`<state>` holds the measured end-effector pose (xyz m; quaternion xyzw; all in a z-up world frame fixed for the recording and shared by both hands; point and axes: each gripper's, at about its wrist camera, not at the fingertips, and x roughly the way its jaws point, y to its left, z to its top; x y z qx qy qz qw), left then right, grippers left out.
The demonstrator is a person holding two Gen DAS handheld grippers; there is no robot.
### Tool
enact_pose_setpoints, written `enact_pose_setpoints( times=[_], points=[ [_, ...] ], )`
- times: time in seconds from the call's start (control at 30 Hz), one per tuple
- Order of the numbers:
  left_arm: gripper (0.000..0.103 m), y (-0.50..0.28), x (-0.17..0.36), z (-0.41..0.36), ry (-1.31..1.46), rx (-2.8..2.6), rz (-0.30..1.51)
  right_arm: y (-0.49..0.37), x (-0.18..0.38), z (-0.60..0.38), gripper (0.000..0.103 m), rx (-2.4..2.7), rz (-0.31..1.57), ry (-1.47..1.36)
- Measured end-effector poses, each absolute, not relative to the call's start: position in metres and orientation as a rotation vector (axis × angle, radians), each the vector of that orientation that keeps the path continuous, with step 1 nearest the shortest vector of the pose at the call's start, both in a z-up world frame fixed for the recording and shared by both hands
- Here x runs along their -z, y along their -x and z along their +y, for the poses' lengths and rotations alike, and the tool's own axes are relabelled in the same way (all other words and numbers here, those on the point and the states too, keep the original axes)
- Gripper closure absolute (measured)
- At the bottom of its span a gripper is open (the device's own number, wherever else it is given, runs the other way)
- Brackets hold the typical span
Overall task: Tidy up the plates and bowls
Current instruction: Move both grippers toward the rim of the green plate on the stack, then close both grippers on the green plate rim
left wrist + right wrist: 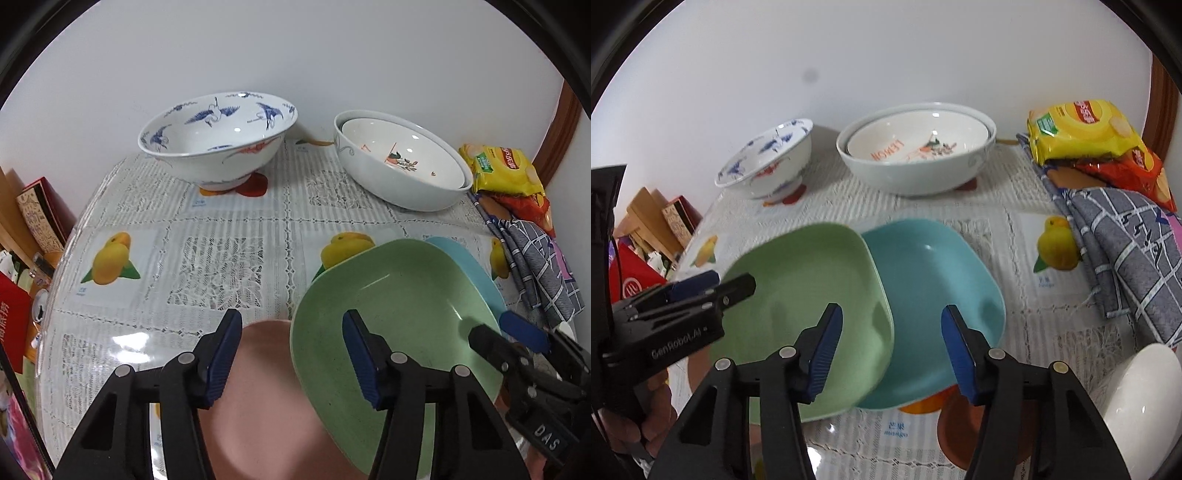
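A green plate [391,306] [809,306] lies tilted over a pink plate [258,398] and over the edge of a blue plate [934,295] [469,269]. My left gripper [291,358] is open, above the pink plate and the green plate's left rim. My right gripper [892,350] is open, above the seam between the green and blue plates; it also shows in the left wrist view [517,336]. A crane-patterned bowl [218,140] [768,158] and two nested white bowls [402,162] [916,155] stand at the back.
Yellow and red snack bags [1086,129] [502,170] and a grey checked cloth [1126,251] [539,273] lie at the right. A white bowl [1141,398] sits at the near right. Boxes [40,218] crowd the table's left edge.
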<state>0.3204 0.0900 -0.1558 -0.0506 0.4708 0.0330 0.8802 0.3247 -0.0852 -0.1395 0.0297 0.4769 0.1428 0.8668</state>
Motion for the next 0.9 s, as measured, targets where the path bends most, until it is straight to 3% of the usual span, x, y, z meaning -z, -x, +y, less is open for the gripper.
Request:
enact_pose_setpoints(
  times=[0.1,0.23,0.27,0.4,0.9],
  points=[
    [0.052,-0.324,0.160,0.093,0.128,-0.075,0.983,-0.325,0.144,-0.084,0.047,-0.286,1.003,-0.043],
    [0.061,-0.327,0.165,0.094,0.145,-0.077,0.990,-0.328,0.154,-0.081,0.070,-0.294,1.034,-0.025],
    [0.062,-0.327,0.165,0.093,0.140,-0.080,0.986,-0.328,0.156,-0.080,0.071,-0.297,1.040,-0.028],
    [0.086,-0.327,0.164,0.090,0.164,-0.044,0.982,-0.330,0.160,-0.081,0.090,-0.338,1.042,-0.070],
    [0.091,-0.290,0.114,0.075,0.158,-0.026,0.923,-0.300,0.118,-0.095,0.092,-0.293,0.977,-0.101]
  ],
)
